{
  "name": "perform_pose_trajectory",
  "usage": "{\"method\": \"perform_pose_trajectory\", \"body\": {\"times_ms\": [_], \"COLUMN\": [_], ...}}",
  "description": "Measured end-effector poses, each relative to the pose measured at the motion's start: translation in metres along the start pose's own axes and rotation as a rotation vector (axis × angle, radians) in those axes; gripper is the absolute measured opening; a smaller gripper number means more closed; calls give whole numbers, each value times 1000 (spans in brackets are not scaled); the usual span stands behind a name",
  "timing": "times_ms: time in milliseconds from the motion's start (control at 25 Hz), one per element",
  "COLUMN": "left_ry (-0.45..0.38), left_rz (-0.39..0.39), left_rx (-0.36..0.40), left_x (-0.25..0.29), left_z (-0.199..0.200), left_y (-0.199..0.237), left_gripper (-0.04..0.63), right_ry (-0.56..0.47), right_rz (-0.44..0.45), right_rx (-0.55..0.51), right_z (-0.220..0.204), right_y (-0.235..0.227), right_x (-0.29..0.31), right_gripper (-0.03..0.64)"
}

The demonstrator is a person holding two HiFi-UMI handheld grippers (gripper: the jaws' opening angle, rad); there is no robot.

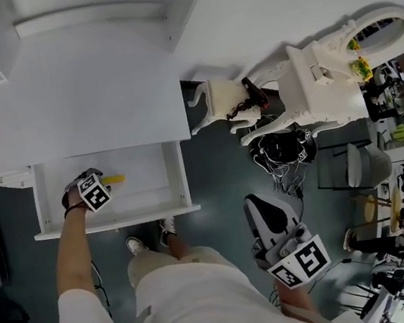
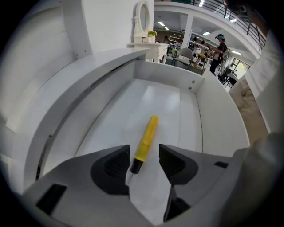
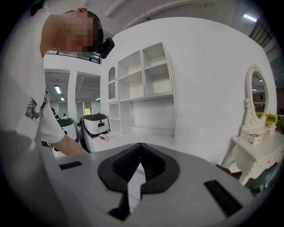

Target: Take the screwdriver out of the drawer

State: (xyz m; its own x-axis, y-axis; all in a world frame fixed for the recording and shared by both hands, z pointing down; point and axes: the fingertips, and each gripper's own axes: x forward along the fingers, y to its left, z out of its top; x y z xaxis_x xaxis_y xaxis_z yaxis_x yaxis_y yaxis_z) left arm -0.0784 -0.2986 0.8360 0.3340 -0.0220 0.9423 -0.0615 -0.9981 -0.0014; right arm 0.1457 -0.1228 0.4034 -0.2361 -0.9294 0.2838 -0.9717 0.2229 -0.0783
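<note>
A yellow-handled screwdriver (image 1: 113, 180) lies flat on the floor of the open white drawer (image 1: 116, 223) under the white desk. My left gripper (image 1: 96, 181) points steeply down into the drawer, right at the screwdriver's left end. In the left gripper view the screwdriver (image 2: 145, 142) lies between the jaws of the left gripper (image 2: 144, 162), its black collar and thin shaft nearest me. There is a gap on the right side, so the pads are not pressing on it. My right gripper (image 1: 259, 205) hangs over the floor to the right of the drawer, and in its own view the right gripper (image 3: 140, 153) is shut on nothing.
The desk top (image 1: 92, 98) overhangs the back of the drawer. A white dressing table with an oval mirror (image 1: 326, 75) and a small white stool (image 1: 215, 101) stand to the right, with tangled cables (image 1: 281, 151) on the floor. The person's feet (image 1: 135, 245) are below the drawer front.
</note>
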Motion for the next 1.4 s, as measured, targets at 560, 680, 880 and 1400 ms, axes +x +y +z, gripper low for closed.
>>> {"method": "perform_pose_trajectory", "body": {"times_ms": [560,680,880,1400], "left_ry": [67,97,100,13], "left_rz": [-40,-36,-8,181], "left_rx": [36,37,16,-25], "left_x": [20,23,26,-16], "left_z": [1,2,10,20], "left_y": [-8,-16,-22,-11], "left_gripper": [162,129,84,80], "right_ry": [24,31,28,-30], "right_rz": [-119,-124,-121,-80], "right_rx": [69,82,90,105], "right_z": [-31,-39,-44,-43], "right_y": [-6,-4,-3,-2], "right_x": [-40,-46,-51,-58], "right_gripper": [9,9,9,9]}}
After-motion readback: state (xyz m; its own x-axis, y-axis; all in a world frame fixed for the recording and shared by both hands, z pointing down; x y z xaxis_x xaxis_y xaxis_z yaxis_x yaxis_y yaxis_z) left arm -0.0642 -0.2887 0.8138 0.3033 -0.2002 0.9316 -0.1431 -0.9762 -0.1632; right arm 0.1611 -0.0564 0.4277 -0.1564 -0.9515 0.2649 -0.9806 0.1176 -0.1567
